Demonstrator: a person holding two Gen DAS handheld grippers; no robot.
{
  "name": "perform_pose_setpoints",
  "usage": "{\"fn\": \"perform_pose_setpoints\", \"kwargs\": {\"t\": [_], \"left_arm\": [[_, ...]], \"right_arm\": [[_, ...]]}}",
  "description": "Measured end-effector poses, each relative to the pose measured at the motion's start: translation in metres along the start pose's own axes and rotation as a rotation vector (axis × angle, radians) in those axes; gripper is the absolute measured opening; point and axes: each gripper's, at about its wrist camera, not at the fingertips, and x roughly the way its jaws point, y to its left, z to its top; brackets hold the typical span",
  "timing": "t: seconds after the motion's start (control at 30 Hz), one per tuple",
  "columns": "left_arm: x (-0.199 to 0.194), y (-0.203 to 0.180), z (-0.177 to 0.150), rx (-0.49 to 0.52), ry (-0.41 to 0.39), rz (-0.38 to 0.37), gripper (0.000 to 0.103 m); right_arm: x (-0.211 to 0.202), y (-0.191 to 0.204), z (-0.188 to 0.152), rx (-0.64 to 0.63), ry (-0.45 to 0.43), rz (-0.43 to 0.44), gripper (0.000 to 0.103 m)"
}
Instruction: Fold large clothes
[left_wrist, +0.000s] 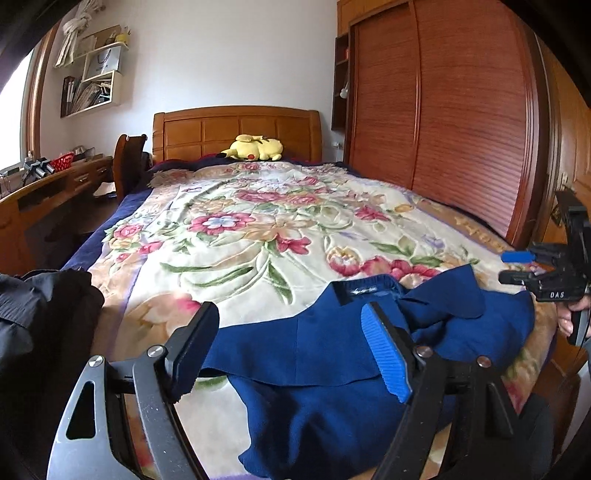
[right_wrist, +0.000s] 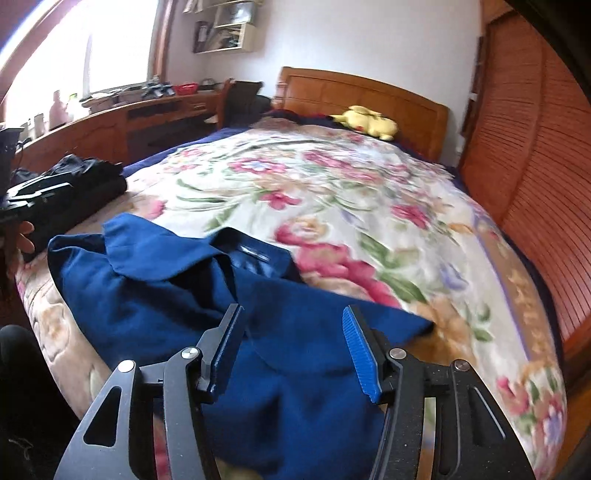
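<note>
A dark blue garment (left_wrist: 314, 354) lies crumpled at the foot of the bed on a floral blanket (left_wrist: 240, 240), its collar and label facing the headboard. It also shows in the right wrist view (right_wrist: 166, 295). My left gripper (left_wrist: 291, 332) is open just above the garment's near edge, holding nothing. My right gripper (right_wrist: 291, 343) is open over the garment's right part, holding nothing. The right gripper also shows at the right edge of the left wrist view (left_wrist: 517, 266), and the left gripper's body at the left edge of the right wrist view (right_wrist: 37, 192).
A black garment (left_wrist: 40, 314) lies at the bed's near left corner, also in the right wrist view (right_wrist: 85, 188). A yellow plush toy (left_wrist: 255, 147) rests by the wooden headboard (left_wrist: 236, 129). A wardrobe (left_wrist: 461, 110) stands right of the bed, a desk (left_wrist: 48, 192) and a chair left.
</note>
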Motion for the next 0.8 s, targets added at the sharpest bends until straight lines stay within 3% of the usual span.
{"fn": "perform_pose_setpoints", "kwargs": {"t": [0.33,0.4,0.57,0.6,0.67,0.7,0.8], "left_arm": [[0.016,0.010,-0.017,-0.030,0.015,0.003,0.080],[0.020,0.014,-0.019,-0.038,0.026,0.000,0.080],[0.020,0.022,-0.020,-0.057,0.026,-0.010,0.080],[0.020,0.023,-0.020,-0.058,0.025,-0.011,0.080],[0.020,0.024,-0.020,-0.054,0.026,-0.013,0.080],[0.021,0.024,-0.020,-0.053,0.027,-0.014,0.080],[0.021,0.024,-0.021,-0.048,0.031,-0.019,0.080]], "right_arm": [[0.093,0.041,0.024,-0.108,0.151,0.181,0.057],[0.112,0.043,0.035,-0.128,0.198,0.199,0.049],[0.165,0.039,0.056,-0.171,0.302,0.204,0.043],[0.172,0.041,0.059,-0.185,0.318,0.203,0.037],[0.182,0.046,0.066,-0.229,0.340,0.219,0.010],[0.180,0.053,0.067,-0.254,0.339,0.210,0.002],[0.183,0.055,0.084,-0.297,0.303,0.158,0.002]]}}
